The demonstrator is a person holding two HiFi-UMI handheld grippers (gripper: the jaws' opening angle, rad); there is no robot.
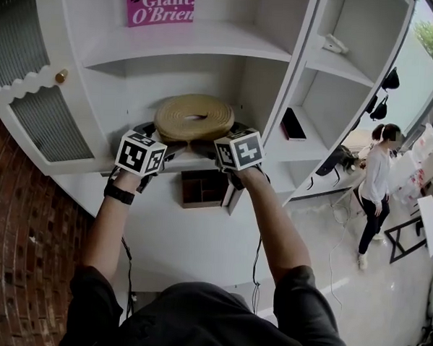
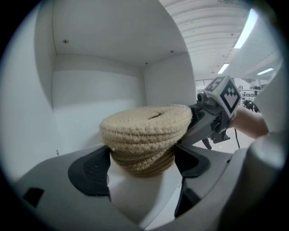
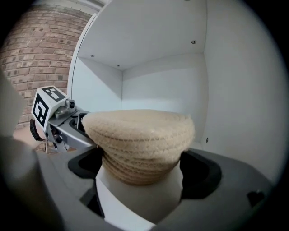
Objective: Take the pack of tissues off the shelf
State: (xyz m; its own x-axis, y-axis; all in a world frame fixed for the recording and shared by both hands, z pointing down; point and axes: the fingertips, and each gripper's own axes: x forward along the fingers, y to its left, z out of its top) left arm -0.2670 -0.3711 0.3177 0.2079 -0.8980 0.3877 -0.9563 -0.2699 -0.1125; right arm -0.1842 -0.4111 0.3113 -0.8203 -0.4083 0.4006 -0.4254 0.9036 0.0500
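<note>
The tissue pack is a round woven rope holder [image 1: 194, 117] with a slot in its top, standing on the white shelf [image 1: 176, 40]. My left gripper [image 1: 160, 140] holds it from the left and my right gripper [image 1: 219, 143] from the right. In the left gripper view the holder [image 2: 144, 131] fills the gap of the left gripper [image 2: 142, 164], both pads against its lower rim, and the right gripper [image 2: 212, 117] shows behind it. In the right gripper view the holder [image 3: 140, 140] sits likewise in the right gripper [image 3: 140, 169], with the left gripper [image 3: 58, 119] beyond.
A pink book [image 1: 160, 3] stands on the shelf above. A black flat item [image 1: 293, 124] leans in the bay to the right. A small brown box [image 1: 203, 188] sits below the shelf. A cupboard door with a knob [image 1: 61, 76] is at left. A person [image 1: 375, 191] stands far right.
</note>
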